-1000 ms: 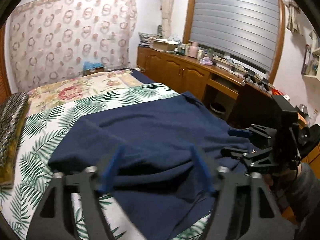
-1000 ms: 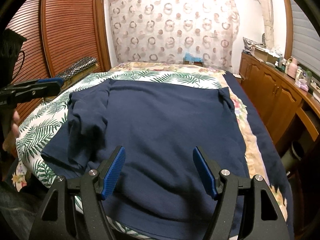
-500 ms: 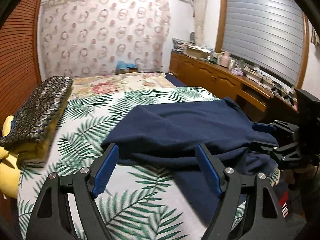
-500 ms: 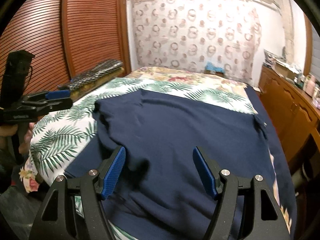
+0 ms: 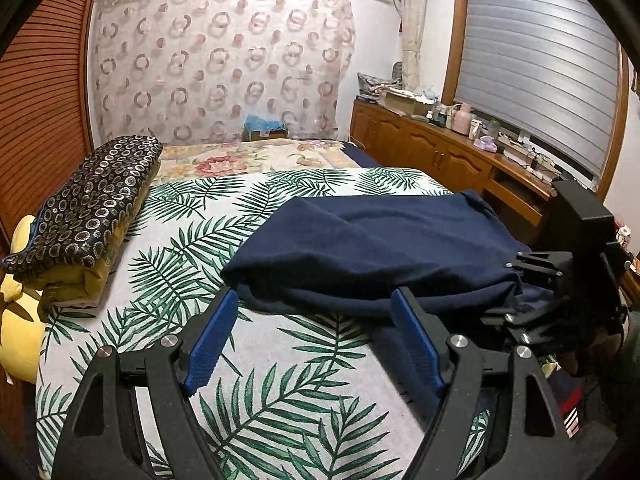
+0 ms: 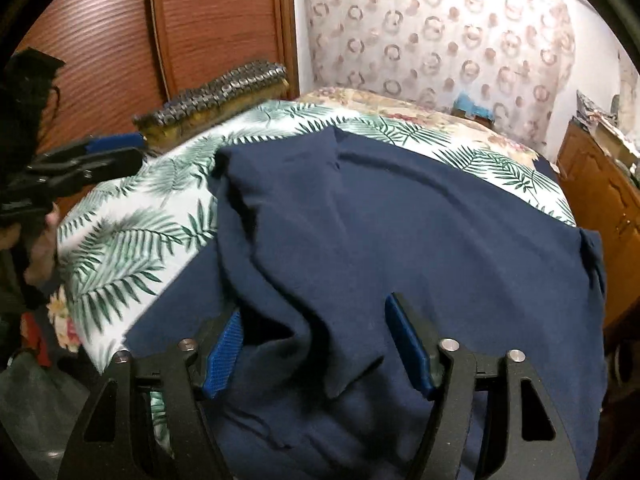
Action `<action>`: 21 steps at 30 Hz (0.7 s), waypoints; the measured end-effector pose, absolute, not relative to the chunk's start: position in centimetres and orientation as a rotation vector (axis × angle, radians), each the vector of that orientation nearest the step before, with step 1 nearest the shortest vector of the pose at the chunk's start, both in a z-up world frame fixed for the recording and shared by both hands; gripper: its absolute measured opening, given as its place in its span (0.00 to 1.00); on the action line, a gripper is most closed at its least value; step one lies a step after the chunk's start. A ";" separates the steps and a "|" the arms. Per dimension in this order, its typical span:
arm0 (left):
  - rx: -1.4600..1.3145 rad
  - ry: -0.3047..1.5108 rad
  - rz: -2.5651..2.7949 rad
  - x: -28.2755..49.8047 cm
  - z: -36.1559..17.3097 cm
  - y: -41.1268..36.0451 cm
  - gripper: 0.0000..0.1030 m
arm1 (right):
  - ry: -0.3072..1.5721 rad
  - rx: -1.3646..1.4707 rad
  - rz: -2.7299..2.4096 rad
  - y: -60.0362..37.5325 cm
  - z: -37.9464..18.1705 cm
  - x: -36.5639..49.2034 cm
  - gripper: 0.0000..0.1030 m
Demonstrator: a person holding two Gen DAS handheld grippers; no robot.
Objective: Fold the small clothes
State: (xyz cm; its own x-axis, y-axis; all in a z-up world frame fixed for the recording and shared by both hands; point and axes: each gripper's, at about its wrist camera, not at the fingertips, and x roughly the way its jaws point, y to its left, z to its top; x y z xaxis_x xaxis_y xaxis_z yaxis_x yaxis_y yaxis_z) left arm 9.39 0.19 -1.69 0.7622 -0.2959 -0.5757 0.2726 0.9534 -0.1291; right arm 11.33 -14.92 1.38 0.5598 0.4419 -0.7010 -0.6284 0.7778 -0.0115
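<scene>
Bedroom setting: a bed spread with a white sheet printed with green palm leaves (image 5: 256,344) serves as the folding surface, flat and wide enough to lay a garment out. Upon it lies the navy blue knit garment (image 6: 400,240), occupying the right half of the bed in the left wrist view, from about 1 to 4 o'clock, with one side already doubled over itself, judged a first fold. At 9 o'clock in that view a folded black-and-gold ring-patterned quilt (image 5: 92,208) sits at the sheet's edge, clear of the work.

The right gripper (image 6: 316,340) straddles a raised ridge of the garment at its near hem; its jaws have just been closing, cloth stands between them, yet the pads show no firm pinch, so it is judged not yet grasping. The left gripper (image 5: 316,340) hangs released over bare sheet, just beside the garment's folded edge, holding nothing, presumably positioned to take that edge.
</scene>
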 end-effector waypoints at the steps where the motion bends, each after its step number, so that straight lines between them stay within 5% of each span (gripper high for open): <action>1: -0.039 0.634 -0.310 9.4 -1.7 0.1 0.77 | 0.734 -0.282 0.634 -15.1 1.5 11.4 0.35; 2: -0.039 0.634 -0.311 9.4 -1.8 0.1 0.77 | 0.725 -0.286 0.633 -15.0 1.7 11.5 0.21; 5: -0.039 0.634 -0.312 9.3 -1.8 -0.1 0.77 | 0.681 -0.273 0.647 -15.5 2.6 11.1 0.11; 21: -0.037 0.612 -0.349 8.7 -0.9 -1.5 0.77 | 0.463 -0.148 0.508 -24.9 9.7 7.0 0.09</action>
